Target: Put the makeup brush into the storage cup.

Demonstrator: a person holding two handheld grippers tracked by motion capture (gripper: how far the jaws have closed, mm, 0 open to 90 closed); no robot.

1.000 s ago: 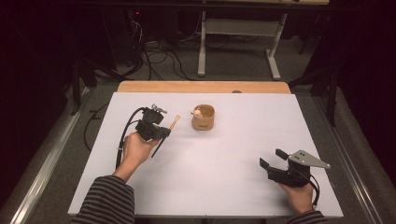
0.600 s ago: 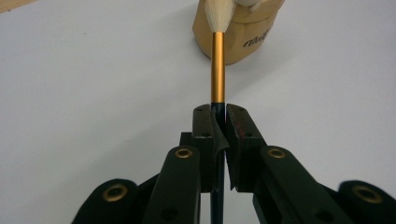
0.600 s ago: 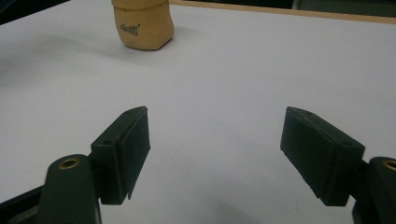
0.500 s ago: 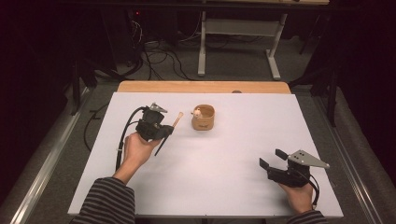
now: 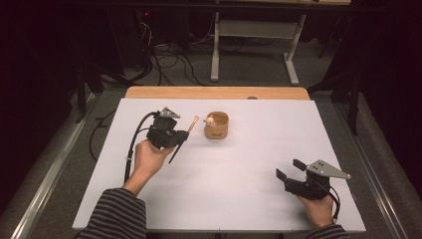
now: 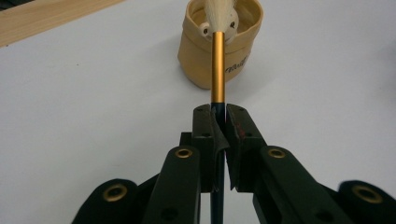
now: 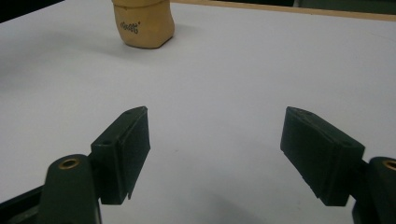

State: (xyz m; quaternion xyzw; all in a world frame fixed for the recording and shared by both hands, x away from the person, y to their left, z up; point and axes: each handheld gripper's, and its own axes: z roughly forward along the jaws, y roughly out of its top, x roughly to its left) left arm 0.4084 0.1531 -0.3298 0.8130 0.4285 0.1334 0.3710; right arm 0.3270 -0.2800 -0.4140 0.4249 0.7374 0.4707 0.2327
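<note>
Your left gripper is clamped on the dark handle of the brush, a light, stiff, slippery stick whose soft bristles reach the cup just ahead.

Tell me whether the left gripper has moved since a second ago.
Yes, slightly: the left gripper holding the brush has shifted toward the tan cup in the high view.

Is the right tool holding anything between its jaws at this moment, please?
No, in the right gripper view the right tool has its jaws spread wide apart with nothing but bare white table between them.
</note>
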